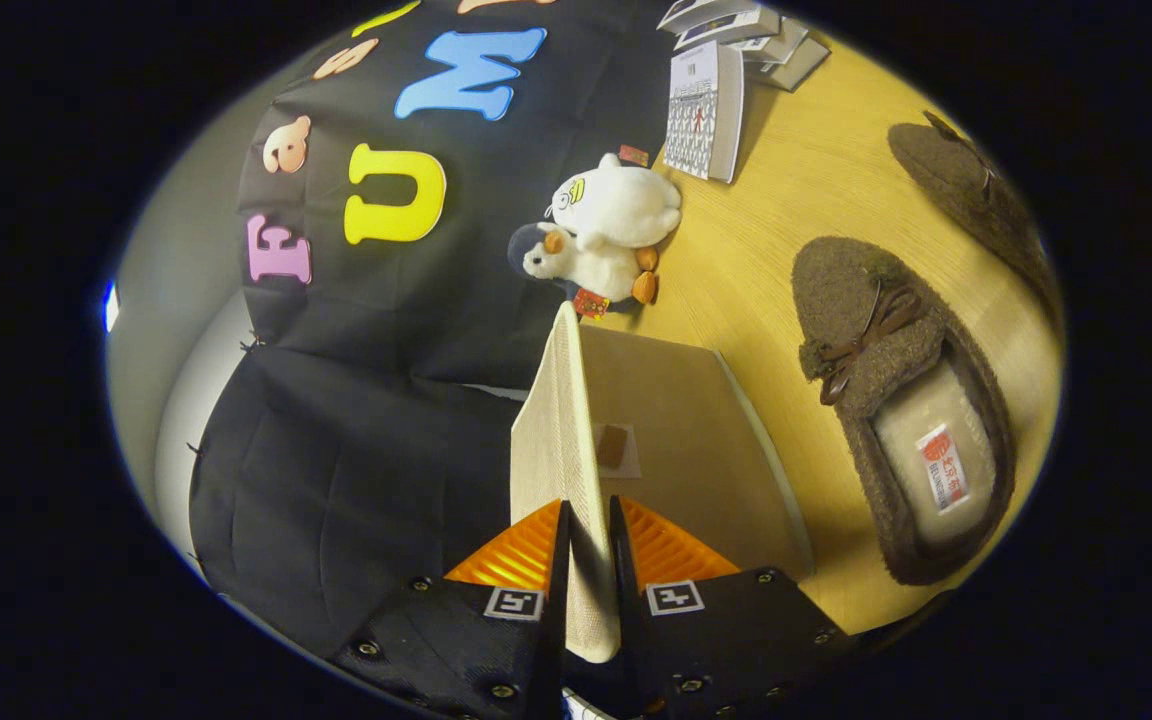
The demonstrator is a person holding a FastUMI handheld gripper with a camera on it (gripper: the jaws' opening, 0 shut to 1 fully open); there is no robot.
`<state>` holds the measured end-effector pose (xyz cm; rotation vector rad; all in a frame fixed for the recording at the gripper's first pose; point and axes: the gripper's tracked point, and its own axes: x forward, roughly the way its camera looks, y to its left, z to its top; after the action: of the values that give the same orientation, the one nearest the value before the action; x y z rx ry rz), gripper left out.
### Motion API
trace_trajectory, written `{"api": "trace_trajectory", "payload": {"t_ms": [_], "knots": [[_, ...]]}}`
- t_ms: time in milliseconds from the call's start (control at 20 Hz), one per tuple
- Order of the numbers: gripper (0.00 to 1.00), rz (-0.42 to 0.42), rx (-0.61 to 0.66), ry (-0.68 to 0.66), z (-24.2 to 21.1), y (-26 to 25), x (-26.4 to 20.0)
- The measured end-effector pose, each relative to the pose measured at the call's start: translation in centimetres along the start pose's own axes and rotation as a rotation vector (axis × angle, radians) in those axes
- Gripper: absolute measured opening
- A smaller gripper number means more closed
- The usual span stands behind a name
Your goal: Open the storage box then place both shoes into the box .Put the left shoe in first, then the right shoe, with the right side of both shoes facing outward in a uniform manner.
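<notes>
My gripper [588, 530] is shut on the cream woven lid [561, 420] of the storage box, whose edge runs up between both fingers. The lid is lifted and stands on edge. Under it to the right lies the box's tan inner surface [686, 440] with a small brown patch. Beside the box on the wooden table rests a brown fuzzy moccasin shoe [896, 400] with a bow and a pale insole. A second brown shoe [976, 200] lies farther off beyond the first.
Two white plush toys [606, 235] sit beyond the lid against the black cloth wall. A white booklet [704, 110] and a stack of small boxes [746, 35] stand at the far end of the table [796, 170].
</notes>
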<state>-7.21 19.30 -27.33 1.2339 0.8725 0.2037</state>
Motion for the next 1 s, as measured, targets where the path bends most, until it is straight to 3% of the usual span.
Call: {"api": "trace_trajectory", "payload": {"t_ms": [100, 400, 750, 1000], "knots": [[0.00, 0.008, -0.031, 0.004, 0.5, 0.7, -0.6], [0.00, 0.046, -0.096, 0.029, 0.6, 6.7, -0.5], [0.00, 0.007, -0.266, 0.035, -0.2, 13.0, 0.8], [0.00, 0.025, -0.308, 0.037, -2.4, 17.8, 2.6]]}}
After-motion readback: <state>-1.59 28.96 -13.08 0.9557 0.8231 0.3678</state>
